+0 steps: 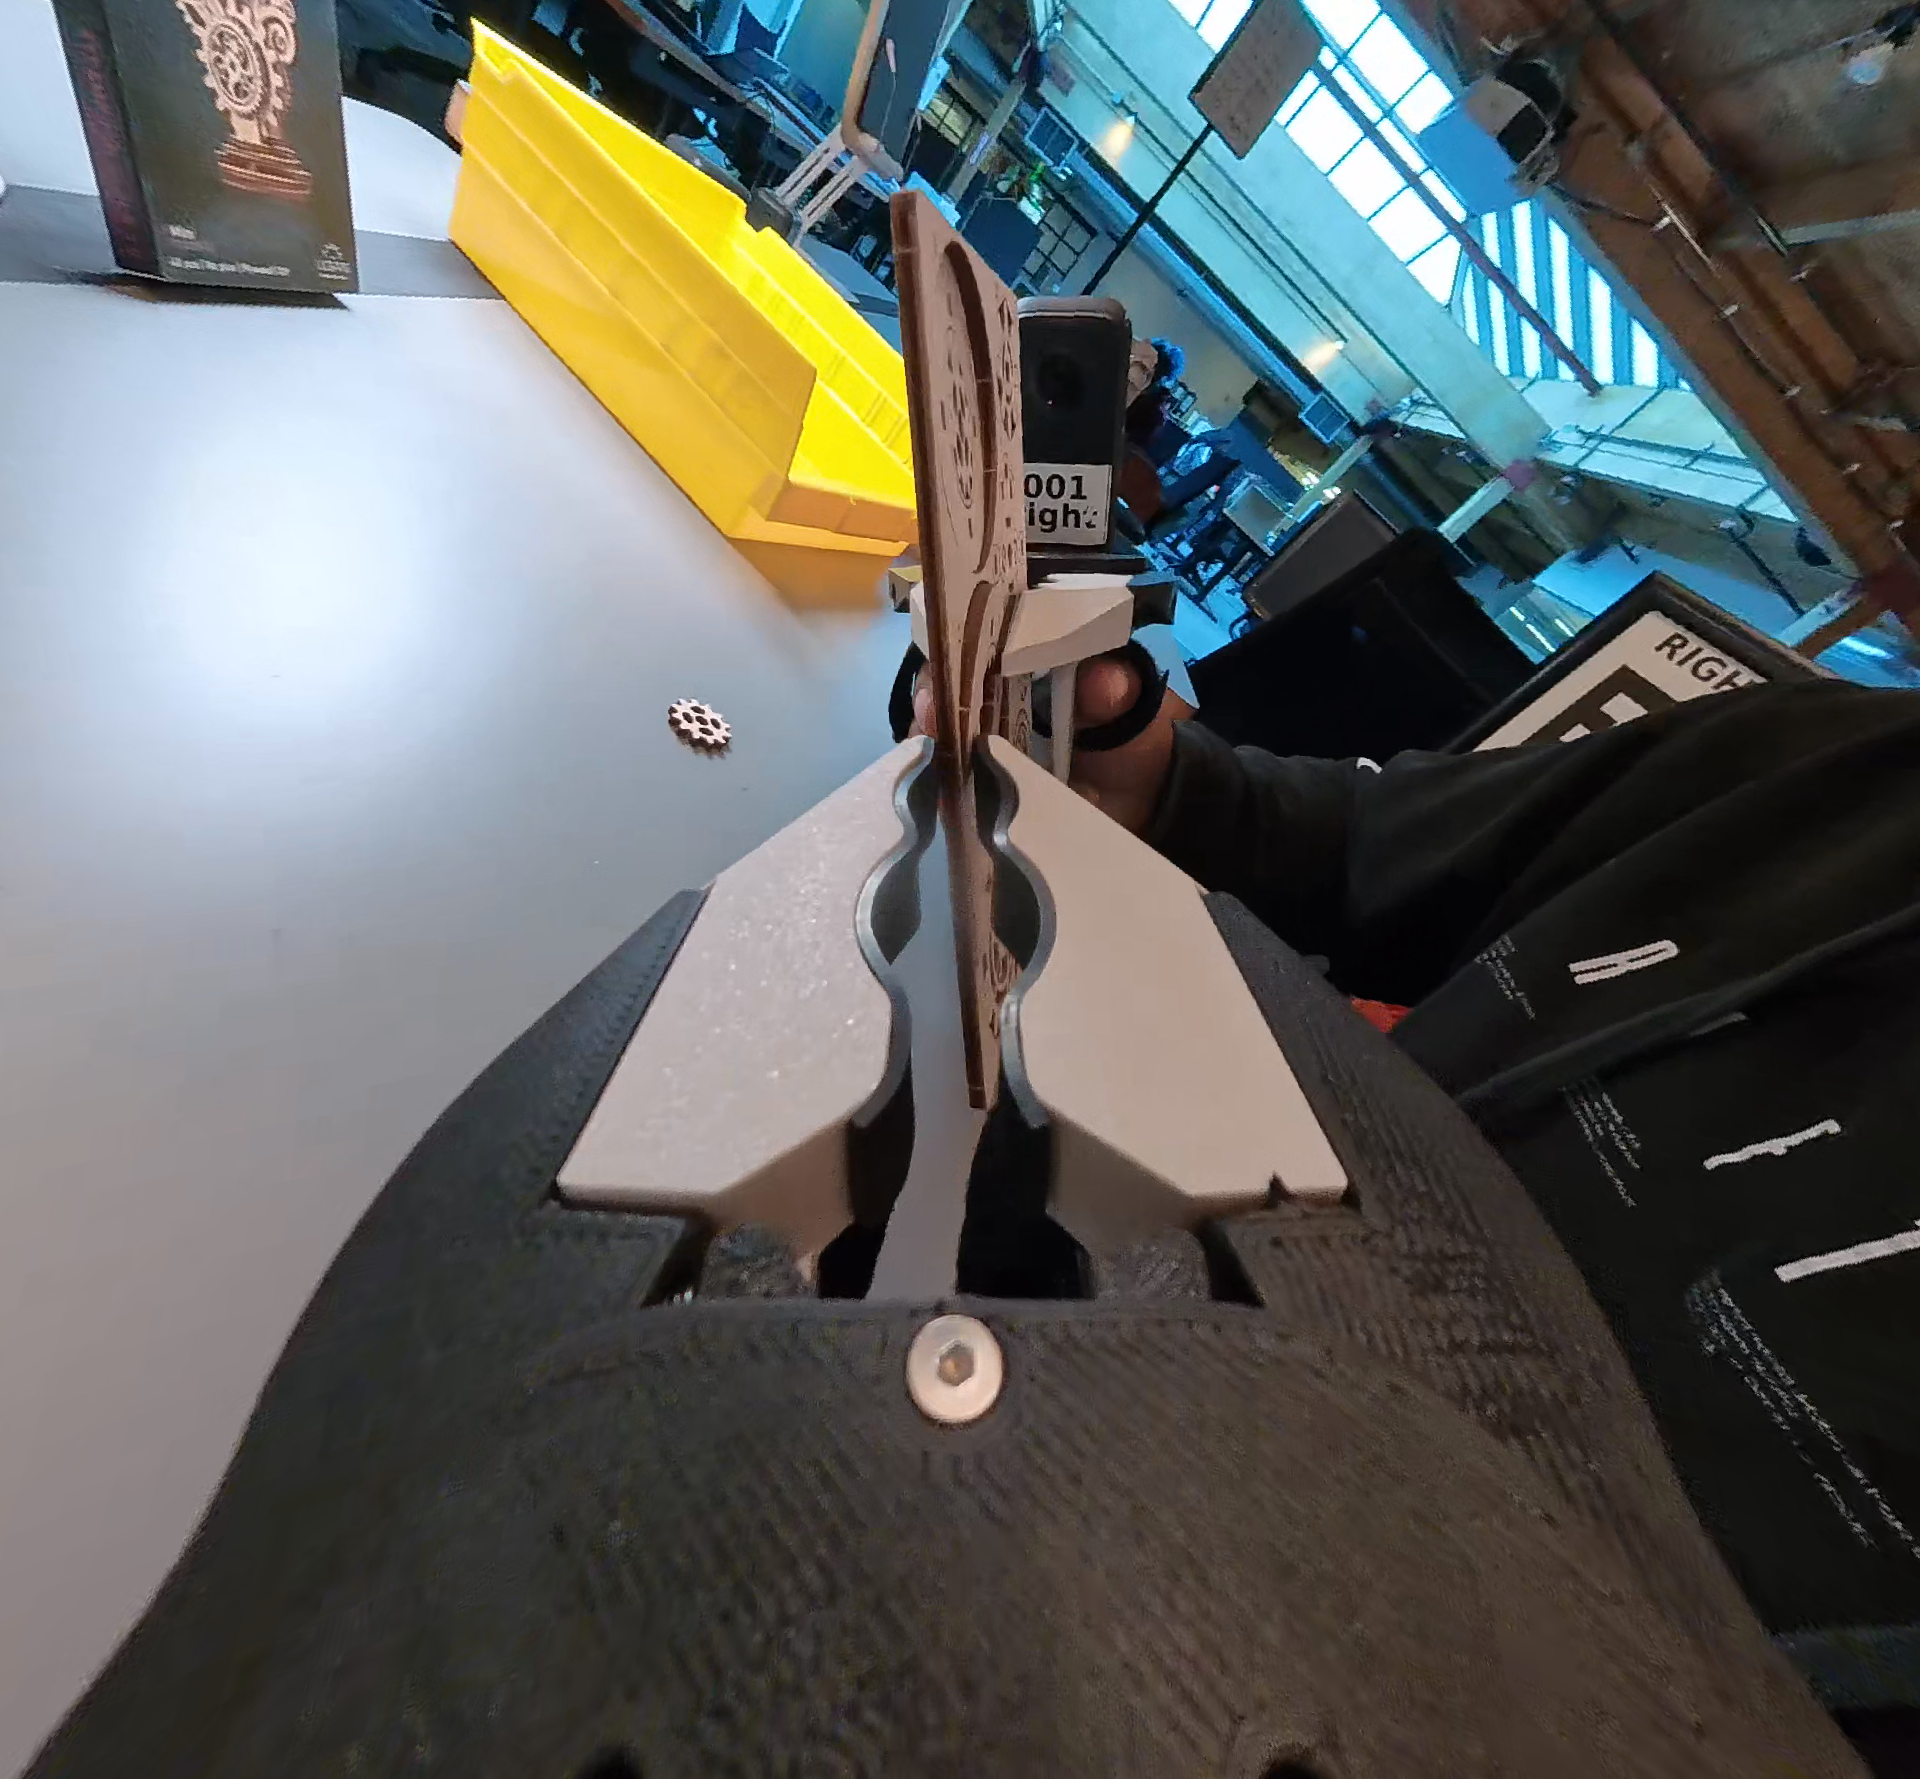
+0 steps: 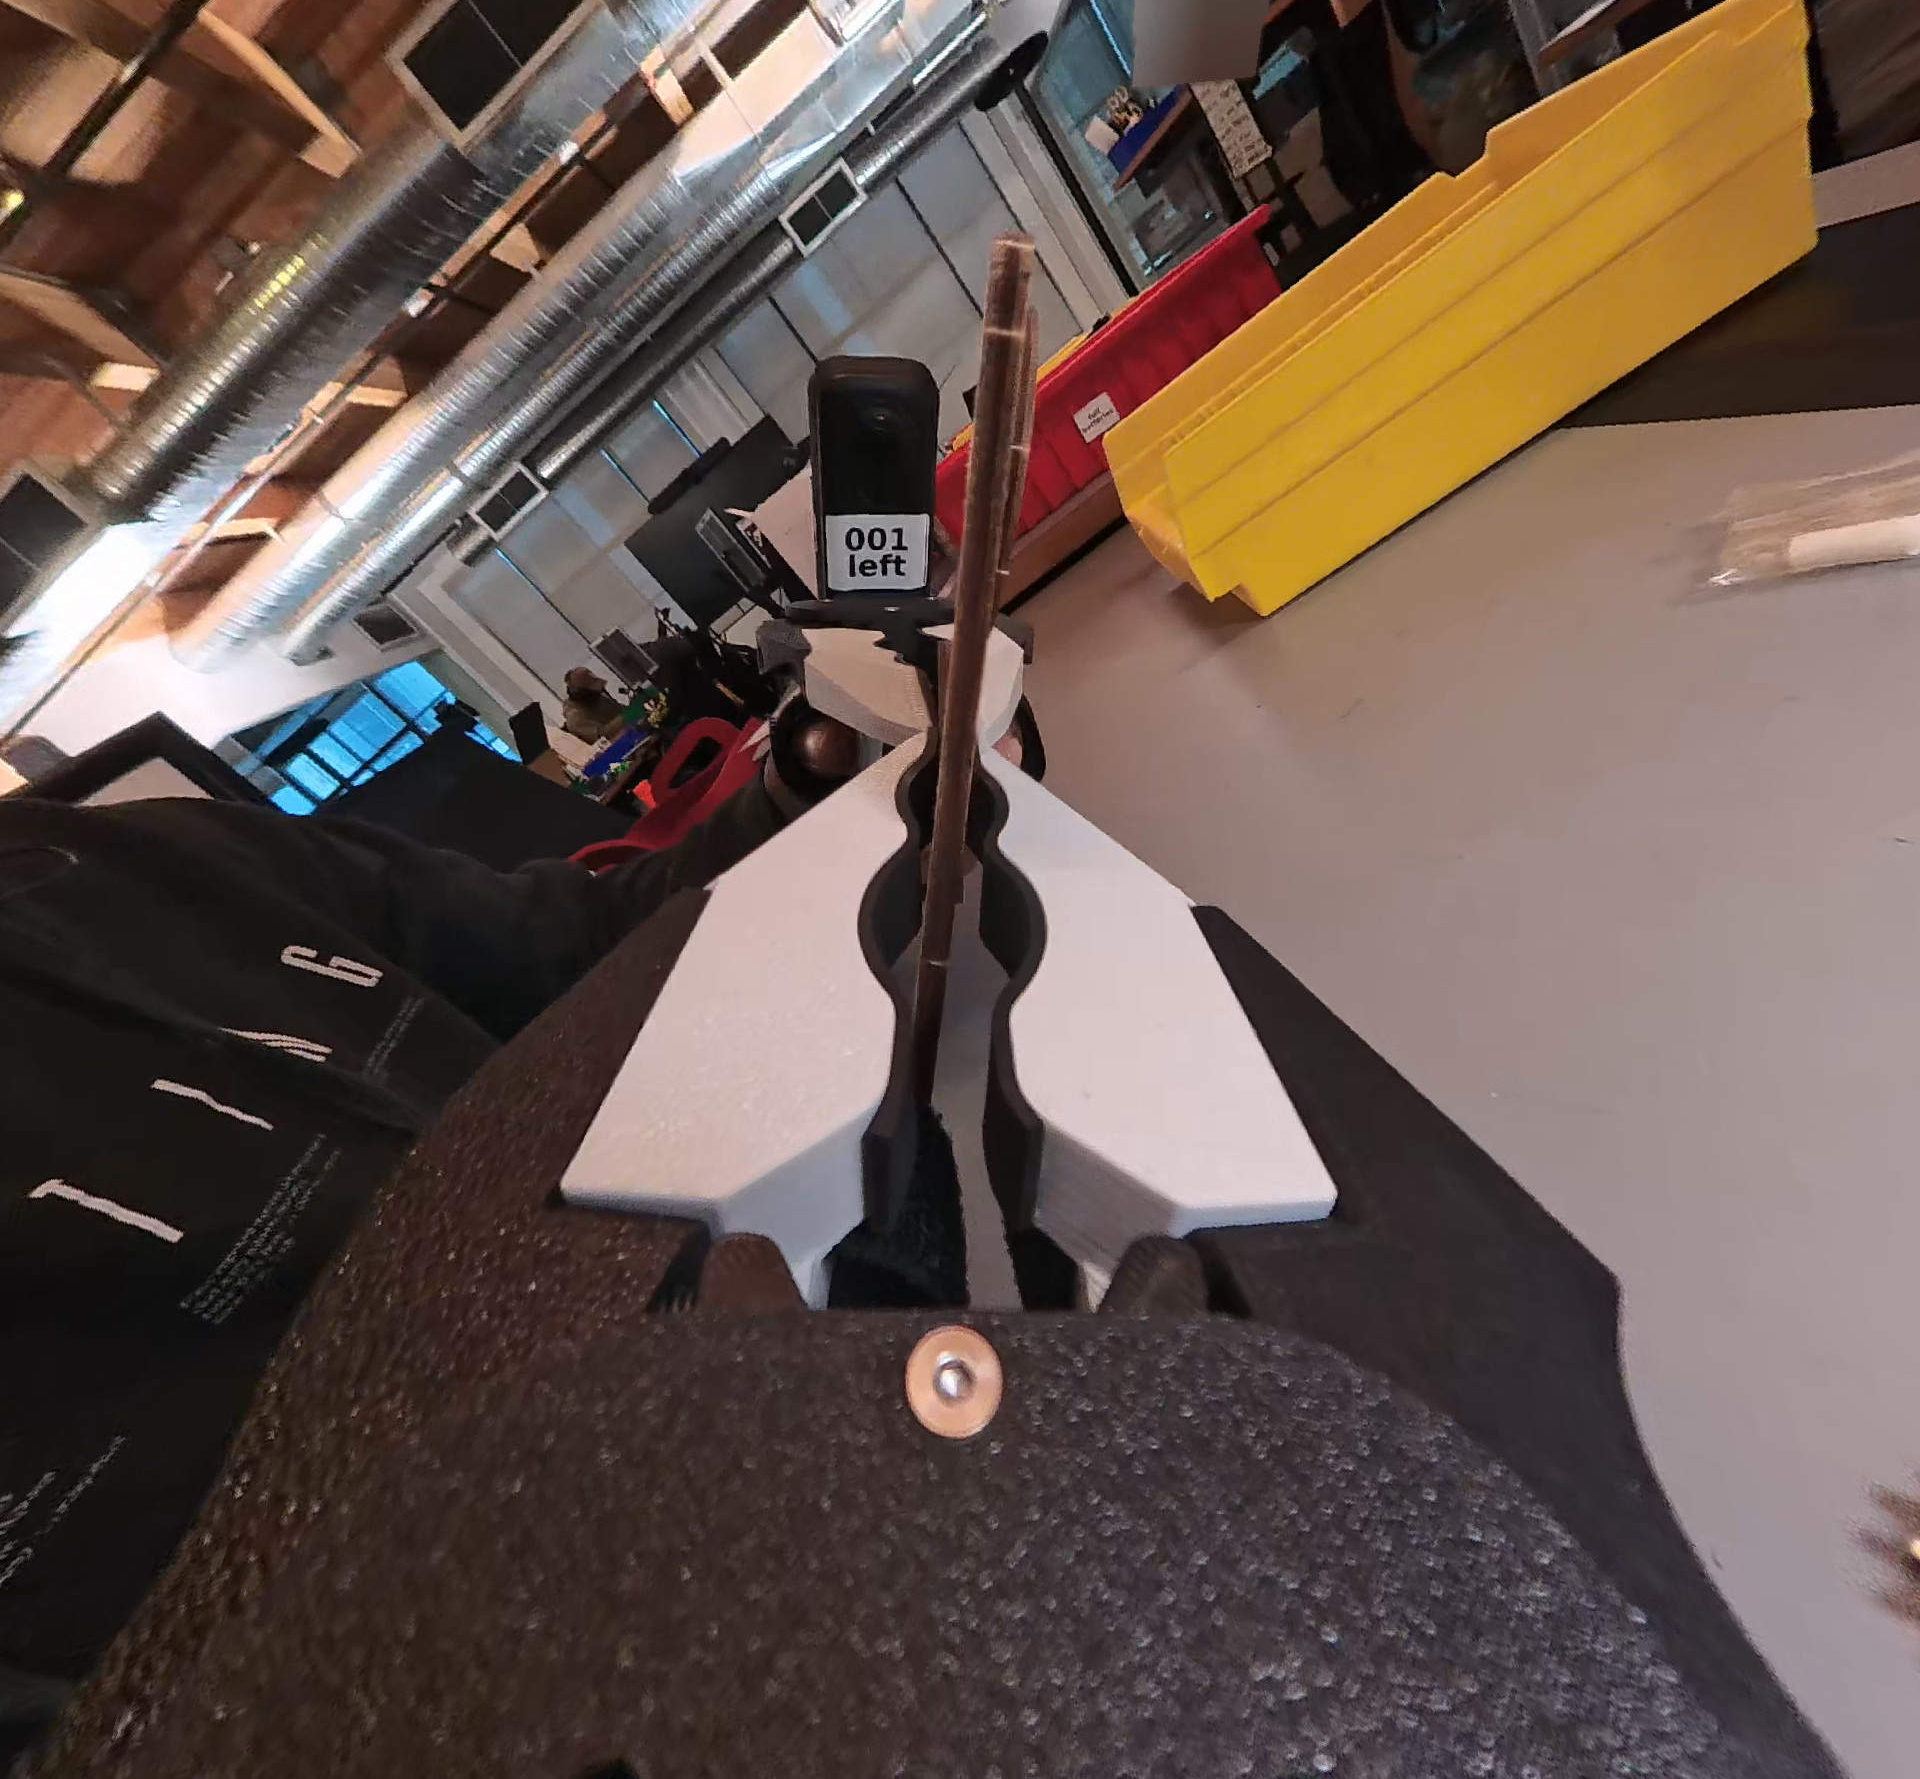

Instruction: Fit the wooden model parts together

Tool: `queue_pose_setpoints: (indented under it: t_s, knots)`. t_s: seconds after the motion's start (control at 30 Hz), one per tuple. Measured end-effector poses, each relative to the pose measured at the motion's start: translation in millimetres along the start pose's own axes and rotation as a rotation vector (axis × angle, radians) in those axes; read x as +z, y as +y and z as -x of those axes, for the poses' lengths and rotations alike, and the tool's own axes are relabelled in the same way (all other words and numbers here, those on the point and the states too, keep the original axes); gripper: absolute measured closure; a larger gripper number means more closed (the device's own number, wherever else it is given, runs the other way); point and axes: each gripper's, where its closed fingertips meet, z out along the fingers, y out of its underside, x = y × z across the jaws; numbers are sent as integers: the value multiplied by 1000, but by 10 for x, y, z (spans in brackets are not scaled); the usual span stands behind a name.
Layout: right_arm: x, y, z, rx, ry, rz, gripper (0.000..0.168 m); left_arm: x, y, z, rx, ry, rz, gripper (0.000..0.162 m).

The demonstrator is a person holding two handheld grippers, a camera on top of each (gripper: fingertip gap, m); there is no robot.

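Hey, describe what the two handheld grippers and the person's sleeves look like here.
Each gripper, left gripper and right gripper, has a textured black printed body with a silver screw, plus two pale grey-white fingers with wavy dark inner pads. A black camera with a white label sits on top of each. The person wears black sleeves with white printed markings.
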Motion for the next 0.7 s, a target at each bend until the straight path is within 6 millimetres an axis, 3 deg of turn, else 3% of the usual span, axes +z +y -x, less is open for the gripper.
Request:
queue_pose_setpoints:
  t_s: [0.37, 0.7]
  knots:
    - [26, 108, -101, -128, 130, 64, 166, -6, 61, 205, 58, -193, 41, 156]
    - [-3, 101, -92, 36, 18, 42, 167, -21, 30, 122, 22, -77, 10, 155]
